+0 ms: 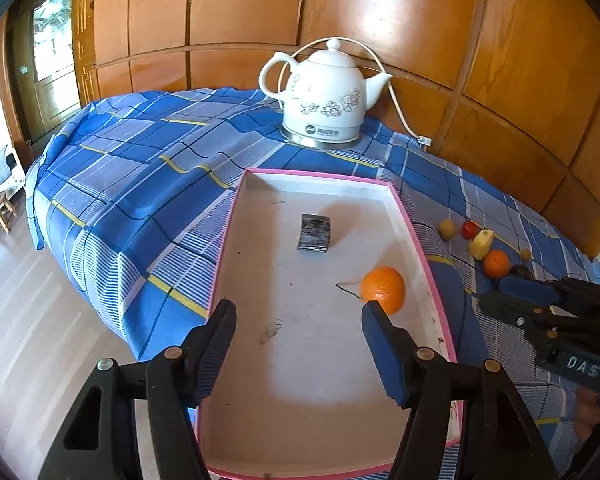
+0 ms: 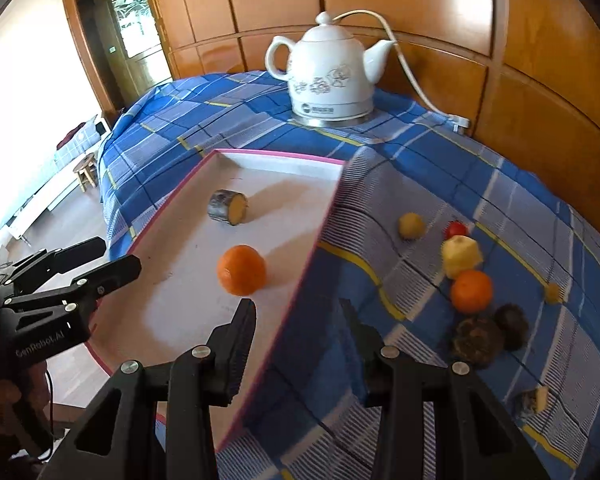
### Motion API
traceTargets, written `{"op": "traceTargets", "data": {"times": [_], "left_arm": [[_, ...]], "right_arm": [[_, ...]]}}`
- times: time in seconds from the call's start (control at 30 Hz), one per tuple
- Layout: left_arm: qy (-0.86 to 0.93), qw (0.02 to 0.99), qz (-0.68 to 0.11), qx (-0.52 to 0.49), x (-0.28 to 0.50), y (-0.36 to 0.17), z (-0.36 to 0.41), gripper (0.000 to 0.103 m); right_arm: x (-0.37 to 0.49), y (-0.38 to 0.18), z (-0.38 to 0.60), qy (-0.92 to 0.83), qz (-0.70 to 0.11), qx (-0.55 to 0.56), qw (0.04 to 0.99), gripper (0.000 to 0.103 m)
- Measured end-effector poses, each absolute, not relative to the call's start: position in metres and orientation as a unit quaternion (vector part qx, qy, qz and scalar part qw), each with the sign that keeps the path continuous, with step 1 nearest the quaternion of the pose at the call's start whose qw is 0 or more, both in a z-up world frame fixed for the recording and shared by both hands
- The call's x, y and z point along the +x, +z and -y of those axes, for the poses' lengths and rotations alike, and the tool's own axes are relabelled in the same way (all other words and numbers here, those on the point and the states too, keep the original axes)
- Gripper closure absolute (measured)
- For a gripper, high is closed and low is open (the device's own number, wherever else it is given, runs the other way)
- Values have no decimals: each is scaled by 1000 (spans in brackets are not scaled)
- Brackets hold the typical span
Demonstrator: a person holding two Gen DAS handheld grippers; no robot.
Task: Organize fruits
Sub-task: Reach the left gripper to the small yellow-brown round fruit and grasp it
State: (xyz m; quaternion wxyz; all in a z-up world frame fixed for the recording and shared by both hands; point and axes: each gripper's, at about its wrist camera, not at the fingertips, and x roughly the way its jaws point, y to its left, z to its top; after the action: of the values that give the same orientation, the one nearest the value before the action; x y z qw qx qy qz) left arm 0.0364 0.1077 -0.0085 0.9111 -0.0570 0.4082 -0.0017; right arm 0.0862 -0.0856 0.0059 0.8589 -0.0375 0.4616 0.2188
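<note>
A pink-rimmed white tray (image 1: 414,220) (image 2: 260,155) lies on the blue checked cloth. In it are an orange (image 1: 383,289) (image 2: 241,269) and a dark-skinned cut fruit piece (image 1: 314,232) (image 2: 228,207). Loose fruits lie right of the tray: a yellow-brown fruit (image 2: 411,225), a red one (image 2: 456,229), a peeled pale fruit (image 2: 461,256), a second orange (image 2: 471,291) (image 1: 496,263), two dark round fruits (image 2: 478,341) and small pieces. My left gripper (image 1: 298,306) is open and empty over the tray. My right gripper (image 2: 298,306) is open and empty over the tray's right rim.
A white ceramic kettle (image 1: 324,94) (image 2: 332,76) with a cord stands at the back of the table by the wooden wall panels. The table edge drops to the floor on the left. A small stool (image 1: 0,212) stands far left.
</note>
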Motion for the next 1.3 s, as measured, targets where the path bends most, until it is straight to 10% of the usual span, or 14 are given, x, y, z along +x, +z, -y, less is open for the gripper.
{"op": "traceTargets", "data": {"times": [0.93,1.1,1.3], "left_arm": [[-119,894,-432,6,51,-4,-34,38],[-151,888,-434,29,73,3,-14,58],[-176,874,-446,75,116,-1,20,58]], "right_arm": [[95,10,285,35,-472,-21,881,59],[98,-4,314,11,-479,16,878,59],[99,-8,323,21,-479,47,876,59]]}}
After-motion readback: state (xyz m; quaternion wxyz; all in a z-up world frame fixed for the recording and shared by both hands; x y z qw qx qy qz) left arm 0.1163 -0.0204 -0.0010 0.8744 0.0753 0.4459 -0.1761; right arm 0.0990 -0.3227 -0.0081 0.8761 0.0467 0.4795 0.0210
